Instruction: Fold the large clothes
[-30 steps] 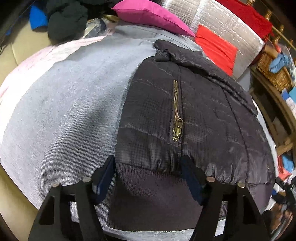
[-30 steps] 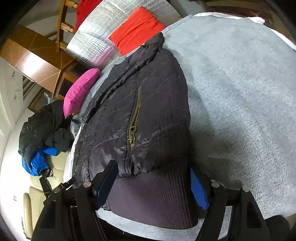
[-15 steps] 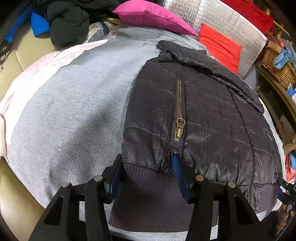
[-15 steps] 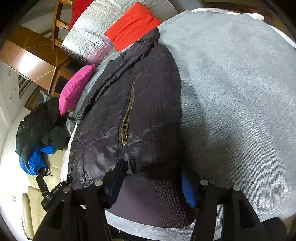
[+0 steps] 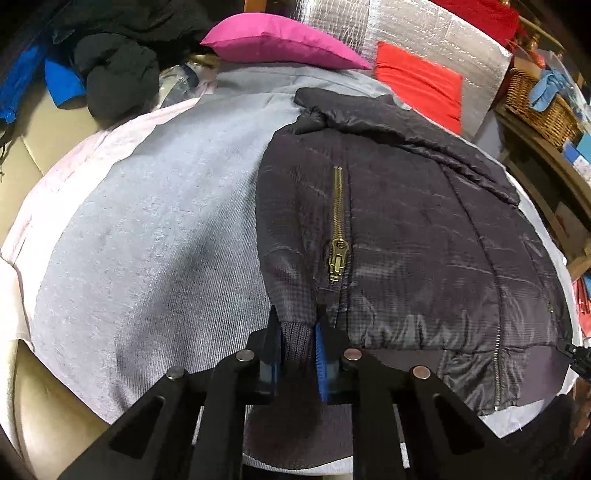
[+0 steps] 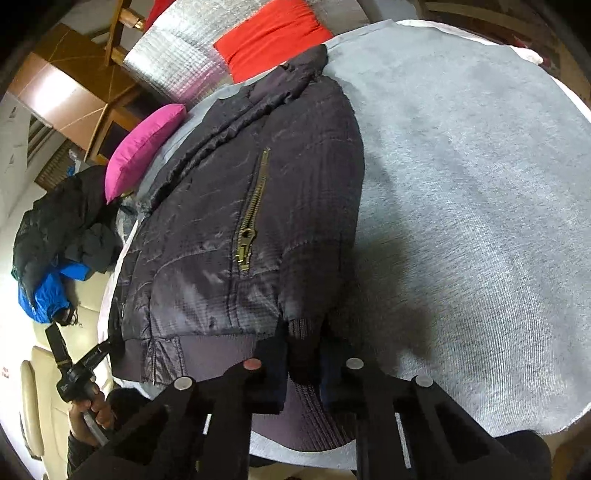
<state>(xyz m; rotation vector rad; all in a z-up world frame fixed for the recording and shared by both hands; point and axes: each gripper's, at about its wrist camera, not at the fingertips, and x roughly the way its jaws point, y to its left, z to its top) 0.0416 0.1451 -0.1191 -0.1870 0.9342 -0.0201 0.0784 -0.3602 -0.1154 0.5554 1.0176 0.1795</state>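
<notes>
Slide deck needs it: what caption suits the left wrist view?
Left claw pinching the ribbed knit hem of a dark quilted jacket.

Left gripper clamped on ribbed hem of dark quilted jacket, blue-lined fingers pinching knit at near edge of grey blanket. Jacket spread flat across blanket's right half, brass pocket zipper running away from gripper, collar at far edge. Magenta pillow, red cushion and silver quilted panel beyond far edge. Wicker basket at right.
</notes>
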